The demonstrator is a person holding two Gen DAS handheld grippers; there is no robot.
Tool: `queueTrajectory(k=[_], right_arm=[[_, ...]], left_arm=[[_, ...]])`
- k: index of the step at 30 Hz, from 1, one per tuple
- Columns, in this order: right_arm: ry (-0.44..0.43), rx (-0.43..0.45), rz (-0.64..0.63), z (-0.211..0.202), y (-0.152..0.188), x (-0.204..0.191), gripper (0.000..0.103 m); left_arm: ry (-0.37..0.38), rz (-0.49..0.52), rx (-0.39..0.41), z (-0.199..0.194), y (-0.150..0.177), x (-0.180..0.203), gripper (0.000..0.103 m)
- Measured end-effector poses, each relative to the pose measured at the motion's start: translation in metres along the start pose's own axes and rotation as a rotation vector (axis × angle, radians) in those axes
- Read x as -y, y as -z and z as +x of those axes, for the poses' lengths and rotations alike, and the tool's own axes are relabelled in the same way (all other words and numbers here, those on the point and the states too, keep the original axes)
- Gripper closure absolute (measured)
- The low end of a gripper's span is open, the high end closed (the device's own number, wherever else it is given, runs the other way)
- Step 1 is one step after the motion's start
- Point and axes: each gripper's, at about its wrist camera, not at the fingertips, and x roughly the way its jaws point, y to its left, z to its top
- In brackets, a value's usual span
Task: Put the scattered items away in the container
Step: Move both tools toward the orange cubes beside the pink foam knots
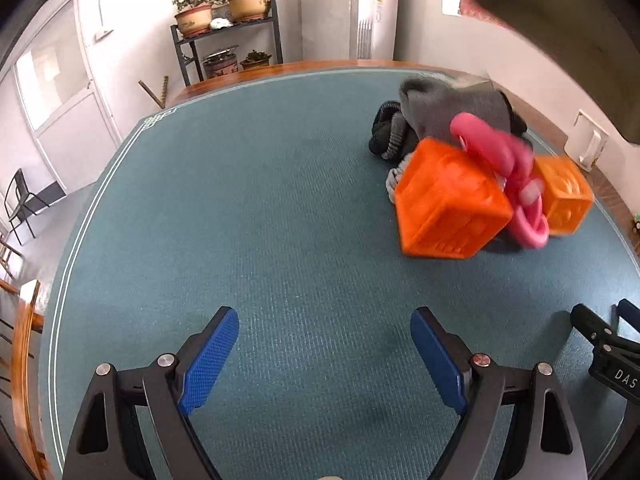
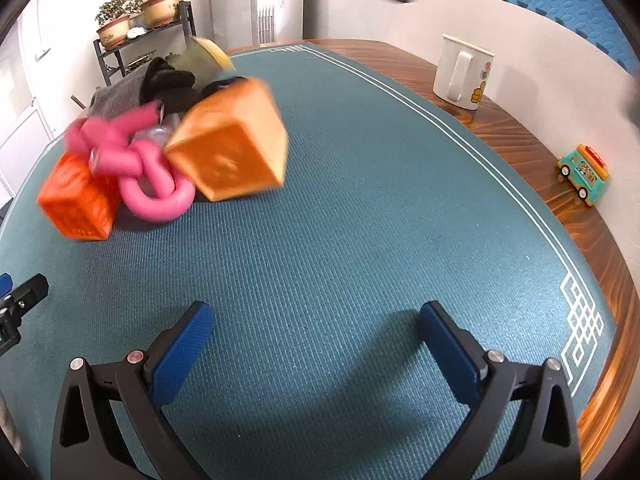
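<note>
On the teal mat (image 1: 260, 220), a blurred heap: two orange cubes, a darker cube (image 1: 450, 204) and a paler cube (image 2: 234, 144), tangled with a pink looped toy (image 2: 152, 176), grey cloth (image 1: 448, 108) and black cloth (image 2: 170, 84). Well apart from both claws. Left gripper (image 1: 324, 360) spread wide, pinching nothing; right gripper (image 2: 316, 352) likewise spread and empty, low over bare mat.

Likely trouble: pink loops wedged between the cubes and seemingly under the cloth, so a pull on one piece probably drags or topples the rest; smooth cube faces apt to slip from the blue pads; motion blur hinting the pile is not settled, so a grasp now may miss. Container not clearly in view — perhaps the dark olive shape (image 1: 560, 20) overhead, but cannot tell.

Only from the right wrist: white mug (image 2: 462, 74) and toy bus (image 2: 584, 178) on the wooden table edge (image 2: 552, 160), plus a yellowish item behind the black cloth. Only from the left wrist: striped cuffs beside the darker cube, and the heap's far side.
</note>
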Motion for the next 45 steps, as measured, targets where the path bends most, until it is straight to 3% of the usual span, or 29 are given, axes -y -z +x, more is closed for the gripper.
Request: queueTrajectory(k=[8,10,15,23,27,45], right_arm=[[-0.002,-0.003,0.0,-0.004,0.001,-0.005,0.001],[-0.004,-0.004,0.001,-0.006,0.001,-0.006,0.001],[-0.009,-0.005,0.004,-0.008,0.0,-0.003,0.001],[-0.015,-0.009,0.008,-0.013,-0.001,-0.001,0.001],[-0.008,-0.006,0.005,0.003,-0.006,0.001,0.001],[-0.008,-0.004,0.005,-0.001,-0.002,0.001,0.001]], left_arm=[[-0.005,0.05,0.04,-0.003,-0.003,0.016,0.013],[-0.008,0.042,0.081,-0.018,0.011,0.018,0.013],[0.018,0.052,0.068,-0.015,0.009,0.009,0.013],[0.028,0.086,0.113,-0.04,0.03,0.019,0.013],[0.03,0.082,0.113,-0.041,0.023,0.018,0.013],[0.024,0.069,0.111,-0.038,0.01,0.029,0.013]])
